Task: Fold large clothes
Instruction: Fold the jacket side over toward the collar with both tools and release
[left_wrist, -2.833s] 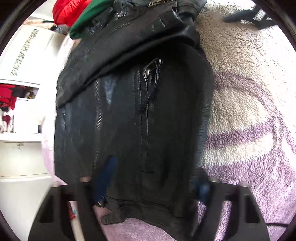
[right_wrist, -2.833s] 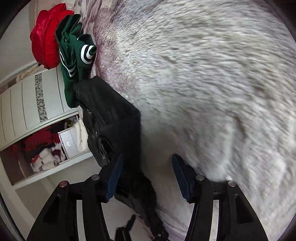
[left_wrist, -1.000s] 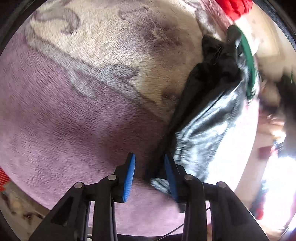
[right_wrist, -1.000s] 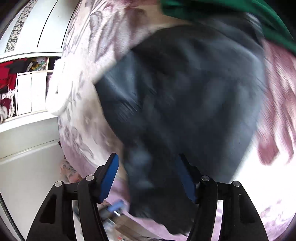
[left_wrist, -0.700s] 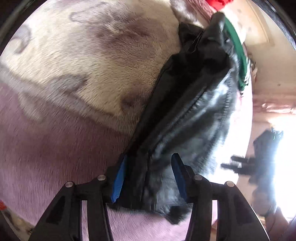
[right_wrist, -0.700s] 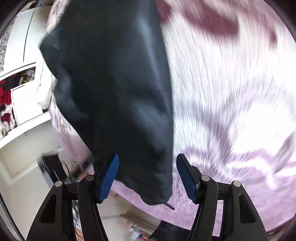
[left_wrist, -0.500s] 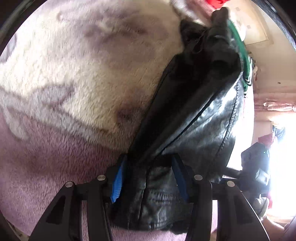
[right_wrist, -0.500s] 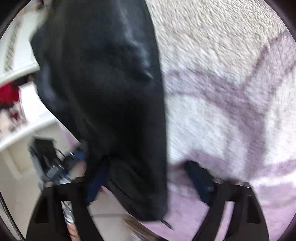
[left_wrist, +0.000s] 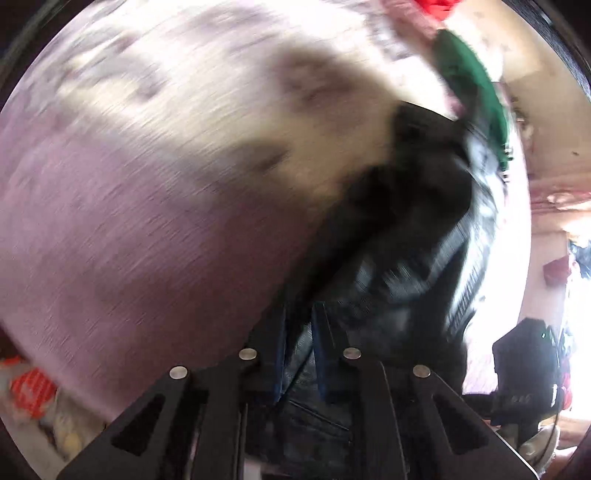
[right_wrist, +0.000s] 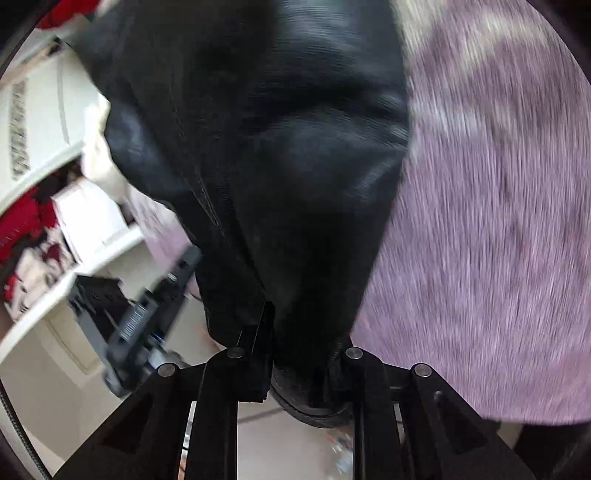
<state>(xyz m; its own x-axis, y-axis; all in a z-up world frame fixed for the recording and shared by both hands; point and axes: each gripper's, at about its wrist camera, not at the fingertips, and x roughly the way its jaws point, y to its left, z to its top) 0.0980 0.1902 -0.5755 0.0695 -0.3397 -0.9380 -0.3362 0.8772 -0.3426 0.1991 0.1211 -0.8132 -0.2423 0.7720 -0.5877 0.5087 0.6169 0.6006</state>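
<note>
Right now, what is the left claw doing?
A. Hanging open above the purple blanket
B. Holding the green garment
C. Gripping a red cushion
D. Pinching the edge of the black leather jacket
D: in the left wrist view, the left claw has its blue-padded fingers drawn close together with a fold of the black leather jacket squeezed between them; the green garment lies farther off, untouched.

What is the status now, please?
Left gripper shut on black leather jacket. Right gripper shut on it too. Green garment beside jacket.
</note>
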